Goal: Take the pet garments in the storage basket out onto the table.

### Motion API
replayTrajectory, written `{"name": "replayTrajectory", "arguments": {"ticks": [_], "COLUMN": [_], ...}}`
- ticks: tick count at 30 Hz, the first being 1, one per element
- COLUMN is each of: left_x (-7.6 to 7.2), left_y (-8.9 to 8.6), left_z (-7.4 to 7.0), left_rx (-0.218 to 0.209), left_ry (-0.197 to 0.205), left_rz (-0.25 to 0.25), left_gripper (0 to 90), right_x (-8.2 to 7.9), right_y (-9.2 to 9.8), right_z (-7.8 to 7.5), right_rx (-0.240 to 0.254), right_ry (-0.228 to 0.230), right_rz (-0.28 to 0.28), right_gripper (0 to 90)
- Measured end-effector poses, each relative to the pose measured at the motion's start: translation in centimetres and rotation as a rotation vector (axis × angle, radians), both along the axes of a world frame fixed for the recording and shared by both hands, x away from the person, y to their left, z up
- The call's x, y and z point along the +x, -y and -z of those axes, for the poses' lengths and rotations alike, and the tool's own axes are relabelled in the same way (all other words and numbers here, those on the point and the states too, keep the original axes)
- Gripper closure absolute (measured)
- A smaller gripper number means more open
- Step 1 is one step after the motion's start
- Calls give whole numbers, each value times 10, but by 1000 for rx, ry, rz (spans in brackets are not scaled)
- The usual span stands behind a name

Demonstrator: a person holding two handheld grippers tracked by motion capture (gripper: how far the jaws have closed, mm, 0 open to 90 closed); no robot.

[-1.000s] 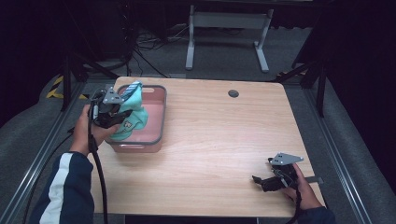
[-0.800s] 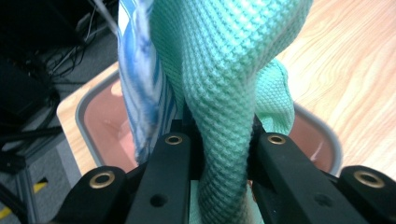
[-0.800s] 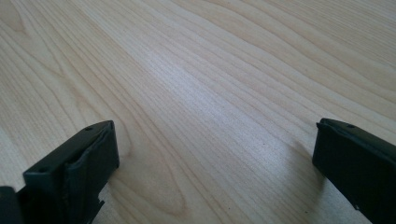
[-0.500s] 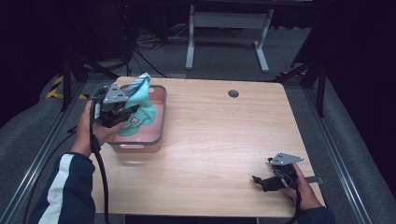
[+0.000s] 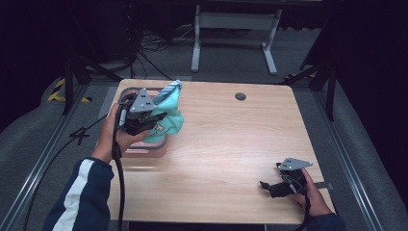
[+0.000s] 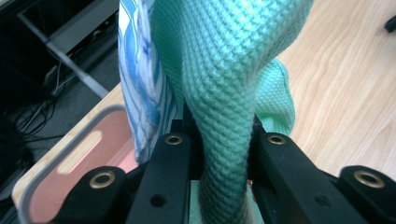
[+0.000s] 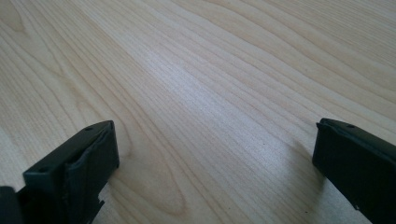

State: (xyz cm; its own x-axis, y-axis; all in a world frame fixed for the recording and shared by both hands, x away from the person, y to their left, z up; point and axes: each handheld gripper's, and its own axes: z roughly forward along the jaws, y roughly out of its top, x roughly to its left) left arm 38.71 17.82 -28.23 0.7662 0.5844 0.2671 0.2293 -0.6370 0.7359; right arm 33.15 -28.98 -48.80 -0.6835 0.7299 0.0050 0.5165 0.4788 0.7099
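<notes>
Teal cloth (image 6: 224,84) pinched between jaws of left gripper (image 5: 144,120), bunched fold squeezed between pads, rest hanging above pink bin (image 5: 149,148). Striped blue-white cloth (image 6: 140,84) touching teal cloth, beside jaws; whether gripped, cannot tell. Bin interior mostly hidden; contents unclear. Right gripper (image 5: 279,185) well apart from bin, low over table (image 5: 231,144), jaws spread, nothing between.

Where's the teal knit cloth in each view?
High view: teal knit cloth left of centre, lifted above the pink bin.
Left gripper view: centre, pinched between the jaws.
Right gripper view: bare tabletop.
Shared landmark: the wooden tabletop.
</notes>
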Motion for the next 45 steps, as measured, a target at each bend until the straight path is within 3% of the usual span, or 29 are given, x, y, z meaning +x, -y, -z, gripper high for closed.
{"name": "replayTrajectory", "arguments": {"ticks": [11, 18, 19, 22, 35, 45], "left_x": [5, 13, 16, 20, 43, 48], "left_y": [36, 69, 78, 86, 118, 136], "left_z": [14, 33, 40, 47, 97, 125], "left_rx": [10, 34, 38, 36, 69, 86], "left_ry": [-37, -76, -98, -112, -229, -283], "left_rz": [76, 131, 140, 151, 151, 160], "left_gripper": [800, 800, 800, 800, 797, 788], "right_x": [0, 0, 0, 0, 0, 0], "right_y": [0, 0, 0, 0, 0, 0], "right_z": [0, 0, 0, 0, 0, 0], "right_rx": [0, 0, 0, 1, 0, 0], "right_ry": [0, 0, 0, -1, 0, -1], "right_rz": [0, 0, 0, 1, 0, 1], "right_gripper": [6, 6, 6, 6, 6, 6]}}
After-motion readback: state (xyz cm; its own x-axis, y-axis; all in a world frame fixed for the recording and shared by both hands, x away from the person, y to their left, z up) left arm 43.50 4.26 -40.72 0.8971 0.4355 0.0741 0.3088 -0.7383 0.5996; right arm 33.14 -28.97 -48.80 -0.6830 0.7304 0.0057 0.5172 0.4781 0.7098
